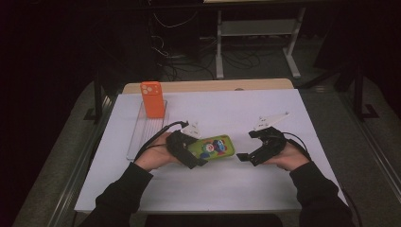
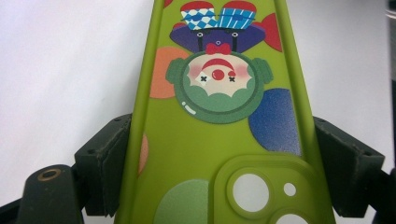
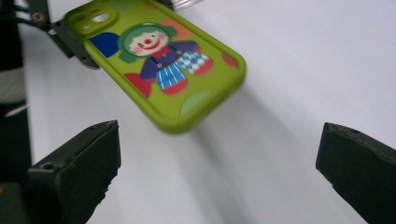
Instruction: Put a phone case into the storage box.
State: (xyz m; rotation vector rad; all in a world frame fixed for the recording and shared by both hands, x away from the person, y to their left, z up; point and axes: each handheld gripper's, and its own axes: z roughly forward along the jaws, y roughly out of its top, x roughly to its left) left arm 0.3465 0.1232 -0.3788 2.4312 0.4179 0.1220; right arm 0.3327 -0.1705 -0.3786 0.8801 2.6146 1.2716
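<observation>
We have the green clown phone case (image 1: 215,147) clamped across its width, near the camera-cutout end, in the jaws of our left gripper (image 1: 196,153), lifted just off the white worktop (image 1: 227,189) near its middle. Our right gripper (image 1: 248,147) sits just beside the case's free end with its jaws wide apart and nothing between them. An orange phone case (image 1: 152,99) stands upright in a clear rack (image 1: 142,137) at the far left. So the pick-up looks done; what seems left is placing the green case, probably in that rack.
</observation>
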